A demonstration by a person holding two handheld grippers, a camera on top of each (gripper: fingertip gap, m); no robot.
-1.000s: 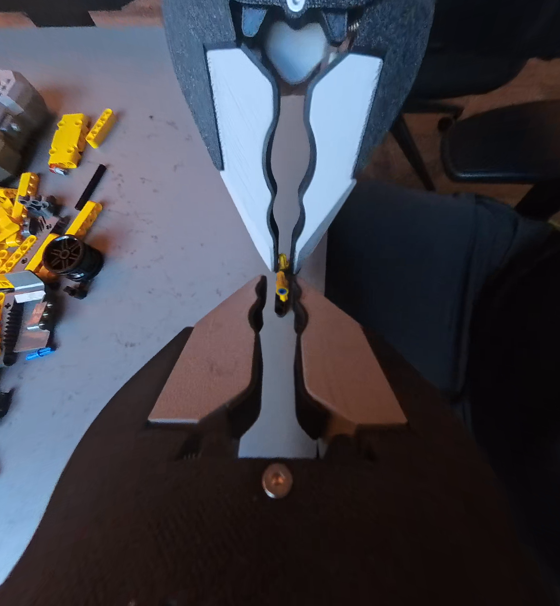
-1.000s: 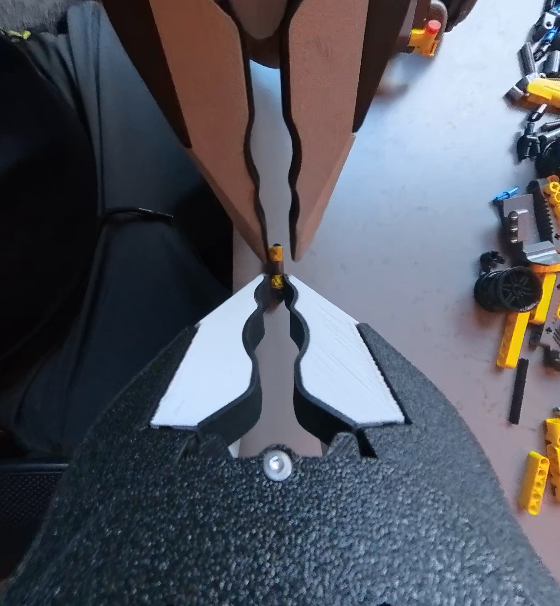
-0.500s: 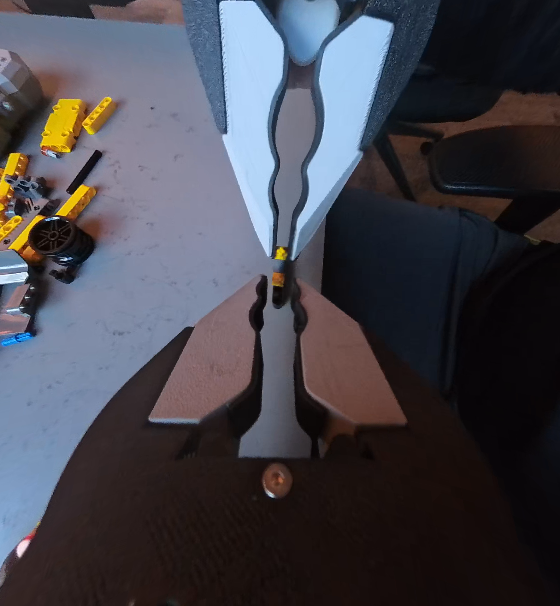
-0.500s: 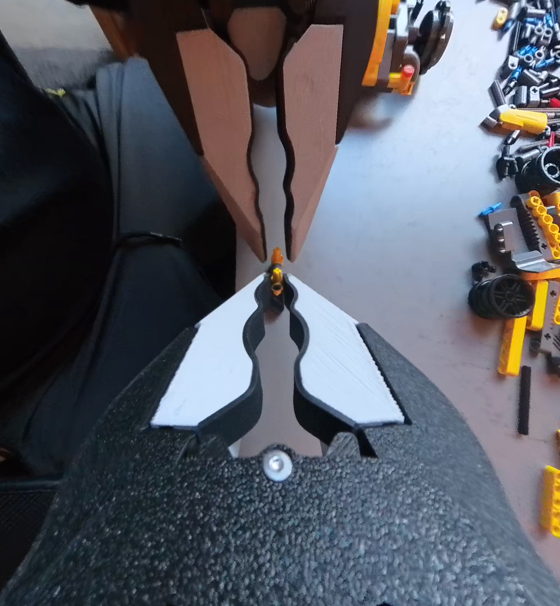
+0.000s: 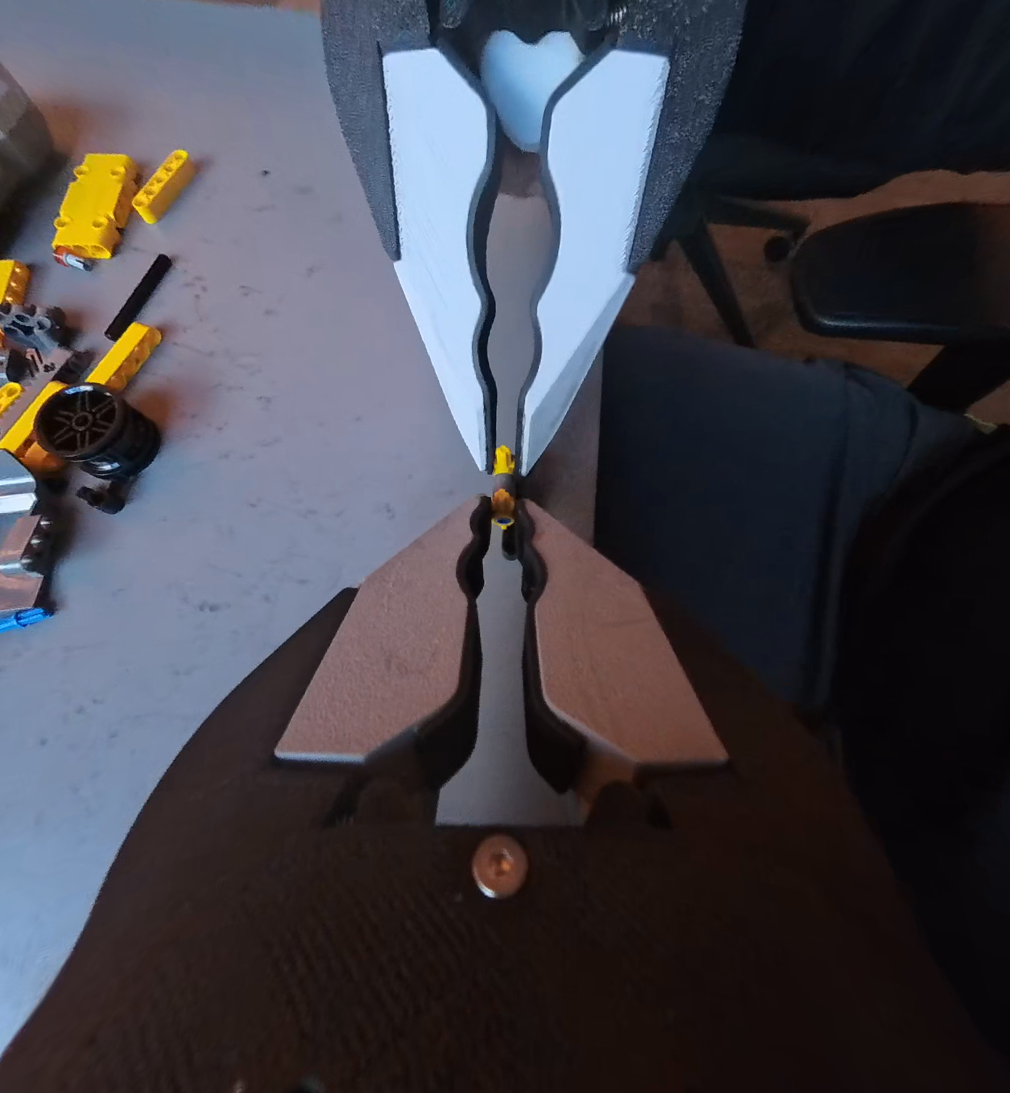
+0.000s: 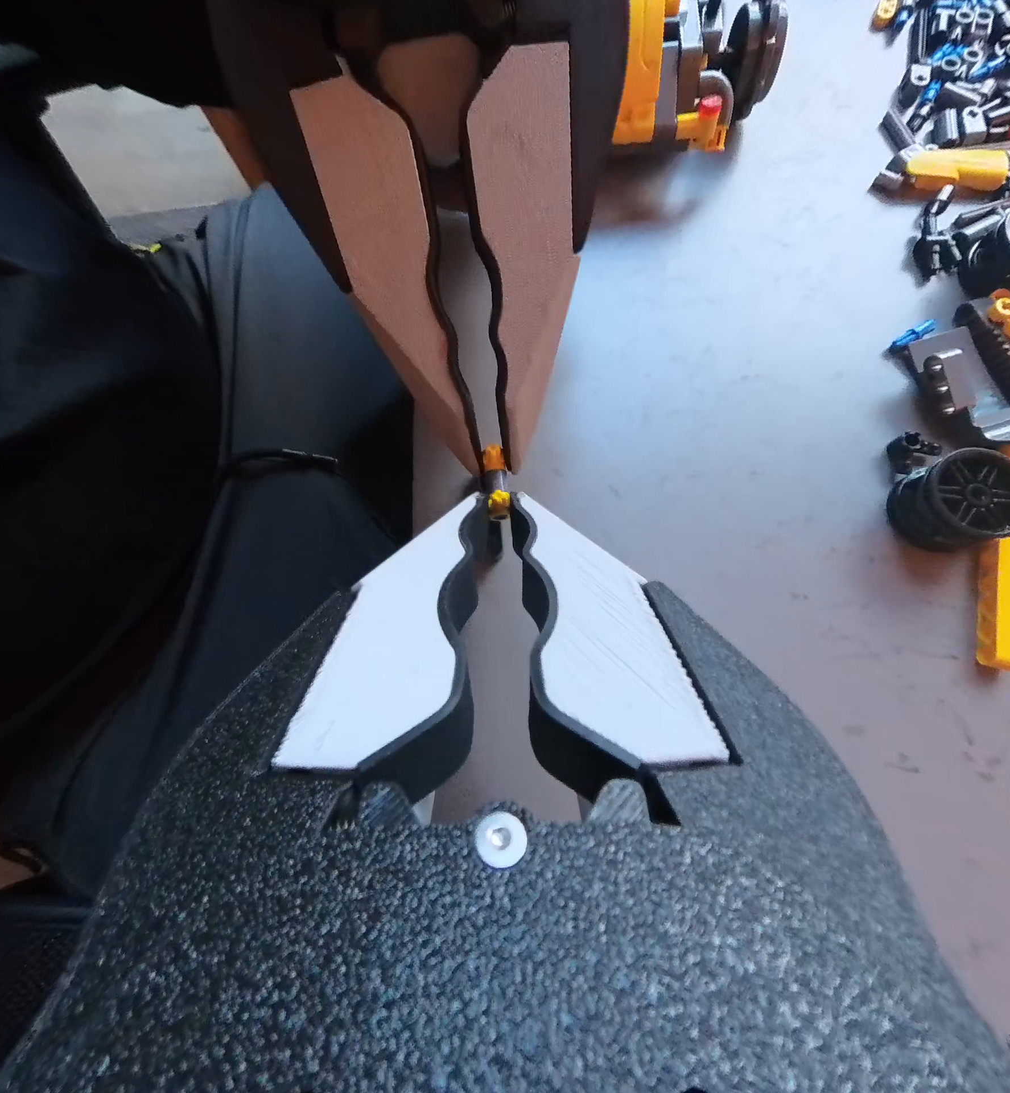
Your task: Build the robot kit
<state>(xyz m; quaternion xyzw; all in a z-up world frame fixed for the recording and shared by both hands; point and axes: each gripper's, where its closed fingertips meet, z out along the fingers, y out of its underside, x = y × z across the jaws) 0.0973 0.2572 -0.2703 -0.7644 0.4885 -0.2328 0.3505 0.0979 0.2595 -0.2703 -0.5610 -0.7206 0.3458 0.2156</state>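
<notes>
Because the brown left tool (image 5: 501, 520) and the white right tool (image 6: 496, 508) meet tip to tip at frame centre, each pinching one end of a tiny yellow-and-black axle piece (image 5: 502, 491), any twist could flick it off the grey desk (image 5: 289, 366) edge onto the dark chair (image 5: 928, 296) at right.

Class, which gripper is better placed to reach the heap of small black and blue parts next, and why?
Right, probably. The heap lies ahead of the right gripper, off to its right; the left gripper points away from it. Both are shut on the small axle piece, so it must release first.
</notes>
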